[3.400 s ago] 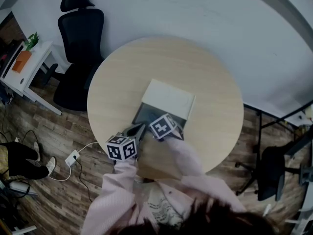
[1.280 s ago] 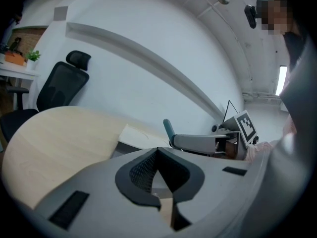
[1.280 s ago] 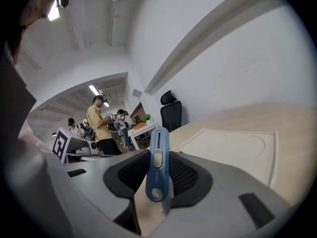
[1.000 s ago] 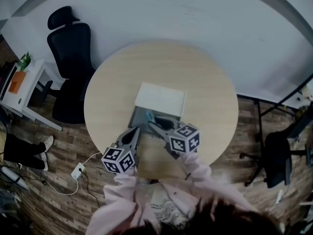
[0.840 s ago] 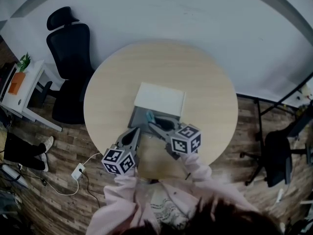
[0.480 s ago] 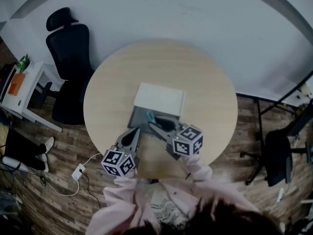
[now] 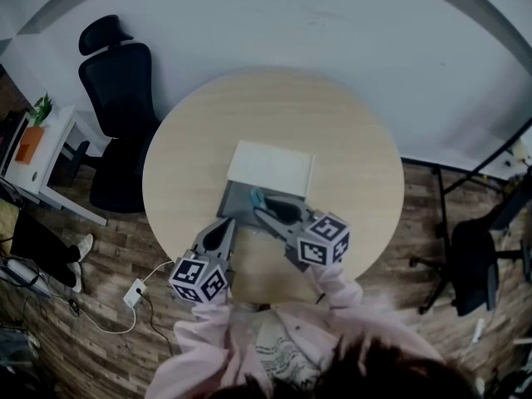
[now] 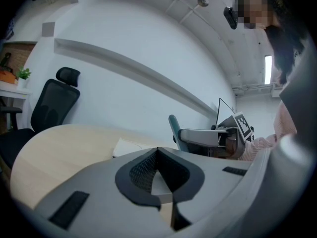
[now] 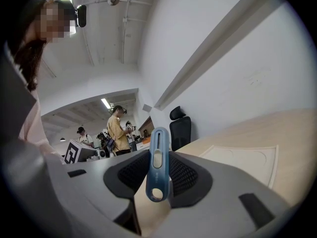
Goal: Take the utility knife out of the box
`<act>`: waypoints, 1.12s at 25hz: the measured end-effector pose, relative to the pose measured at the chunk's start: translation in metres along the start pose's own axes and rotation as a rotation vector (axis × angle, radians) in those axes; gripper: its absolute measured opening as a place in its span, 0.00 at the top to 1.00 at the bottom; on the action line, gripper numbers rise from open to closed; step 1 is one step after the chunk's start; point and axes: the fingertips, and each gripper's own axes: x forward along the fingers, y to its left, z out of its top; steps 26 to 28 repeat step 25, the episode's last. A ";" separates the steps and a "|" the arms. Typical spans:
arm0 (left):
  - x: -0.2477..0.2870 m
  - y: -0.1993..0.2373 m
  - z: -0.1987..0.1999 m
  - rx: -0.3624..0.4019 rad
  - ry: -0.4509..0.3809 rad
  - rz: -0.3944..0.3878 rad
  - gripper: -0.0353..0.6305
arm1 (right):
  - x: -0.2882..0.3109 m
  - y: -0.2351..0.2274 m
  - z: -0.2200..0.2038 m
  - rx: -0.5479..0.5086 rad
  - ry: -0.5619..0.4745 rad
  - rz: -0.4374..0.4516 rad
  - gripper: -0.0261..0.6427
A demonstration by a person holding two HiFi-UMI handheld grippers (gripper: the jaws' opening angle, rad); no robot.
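The blue utility knife stands upright between the pads of my right gripper, which is shut on it. In the head view this gripper holds the knife just above the open dark box, whose white lid lies behind it. My left gripper hovers at the box's near left corner, its jaws shut with nothing between them. From the left gripper view I see the right gripper level, with the knife's teal end sticking out.
The round beige table carries the box and a tan flat sheet near the person's pink sleeves. A black office chair stands left of the table; a power strip lies on the wood floor. People stand in the background.
Since the earliest frame the right gripper has come out of the box with the knife. Over the last second it rose slightly. The left gripper has stayed almost still.
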 end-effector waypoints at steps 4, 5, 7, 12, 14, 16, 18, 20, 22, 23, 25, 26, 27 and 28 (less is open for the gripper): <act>-0.001 -0.001 0.002 0.006 -0.003 0.000 0.93 | -0.002 -0.001 0.002 -0.006 -0.006 -0.006 0.77; -0.001 -0.001 0.002 0.007 -0.003 0.001 0.93 | -0.003 0.000 0.001 -0.010 -0.004 -0.005 0.77; -0.001 -0.001 0.002 0.007 -0.004 0.001 0.93 | -0.003 0.001 0.002 -0.015 0.000 -0.002 0.77; -0.001 -0.004 0.004 0.011 -0.006 0.000 0.93 | -0.004 0.001 0.003 -0.028 -0.001 0.004 0.77; 0.000 -0.006 0.003 0.012 -0.008 0.001 0.93 | -0.006 0.001 0.002 -0.030 -0.004 0.005 0.77; 0.000 -0.006 0.003 0.011 -0.007 0.002 0.93 | -0.006 0.001 0.002 -0.034 -0.004 0.010 0.77; 0.000 -0.005 0.004 0.010 -0.006 0.004 0.93 | -0.005 0.002 0.003 -0.033 -0.002 0.013 0.77; -0.001 -0.005 0.004 0.011 -0.006 0.005 0.93 | -0.005 0.003 0.003 -0.031 0.000 0.015 0.77; -0.001 -0.007 0.005 0.012 -0.008 0.005 0.93 | -0.006 0.003 0.003 -0.032 0.000 0.017 0.77; -0.001 -0.008 0.005 0.012 -0.009 0.005 0.93 | -0.007 0.004 0.003 -0.034 0.000 0.020 0.77; -0.001 -0.009 0.006 0.014 -0.012 0.006 0.93 | -0.009 0.005 0.004 -0.037 -0.001 0.025 0.77; -0.001 -0.009 0.006 0.014 -0.012 0.006 0.93 | -0.009 0.005 0.004 -0.037 -0.001 0.025 0.77; -0.001 -0.009 0.006 0.014 -0.012 0.006 0.93 | -0.009 0.005 0.004 -0.037 -0.001 0.025 0.77; -0.001 -0.009 0.006 0.014 -0.012 0.006 0.93 | -0.009 0.005 0.004 -0.037 -0.001 0.025 0.77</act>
